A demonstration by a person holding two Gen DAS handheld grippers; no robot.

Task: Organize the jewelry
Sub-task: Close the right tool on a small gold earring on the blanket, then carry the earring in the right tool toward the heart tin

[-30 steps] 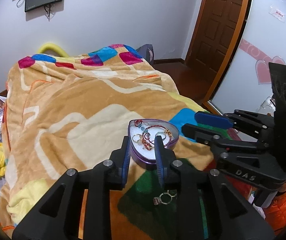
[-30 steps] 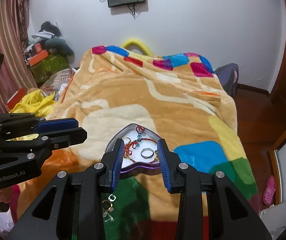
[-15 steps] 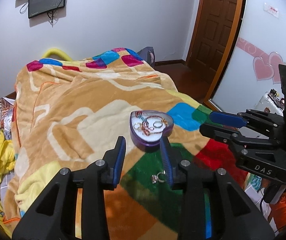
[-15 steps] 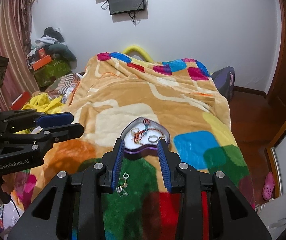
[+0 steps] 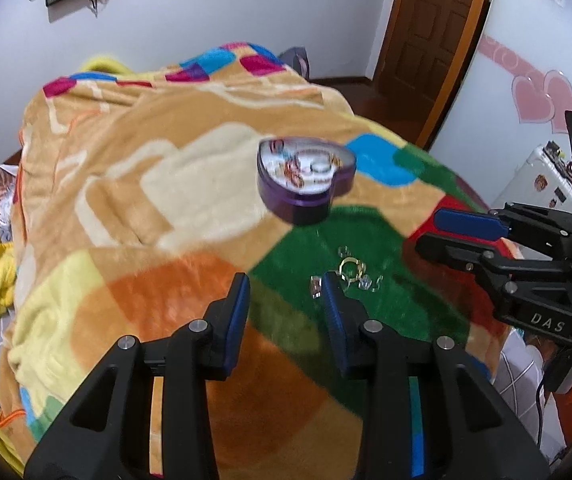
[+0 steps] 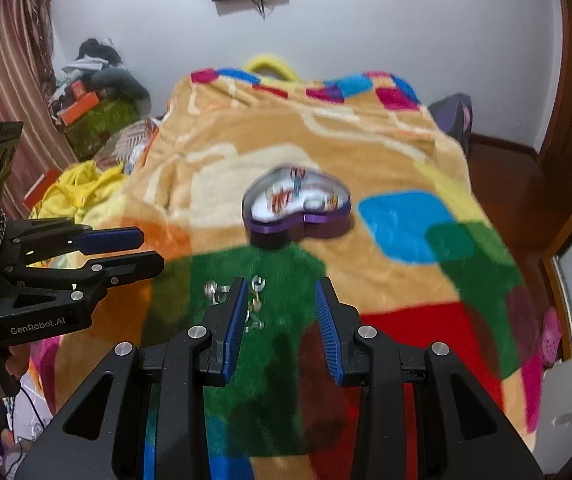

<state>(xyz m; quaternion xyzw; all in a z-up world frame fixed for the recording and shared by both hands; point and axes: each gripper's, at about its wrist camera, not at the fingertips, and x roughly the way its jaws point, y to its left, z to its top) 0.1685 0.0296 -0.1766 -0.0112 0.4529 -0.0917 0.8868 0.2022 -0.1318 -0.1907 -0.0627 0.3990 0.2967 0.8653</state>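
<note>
On the bed, the purple heart-shaped box [image 5: 306,182] sits open on the patterned blanket [image 5: 134,168], with bracelets and rings blurred inside it. Nearer the grippers, a small cluster of loose rings [image 5: 348,274] lies on the blanket's green patch, apart from the box. The left gripper [image 5: 286,300] hangs over the blanket just beside the rings, its jaws having just been opening, nothing between them. The right gripper [image 6: 278,308] is parted too and empty, the rings at its left finger.
</note>
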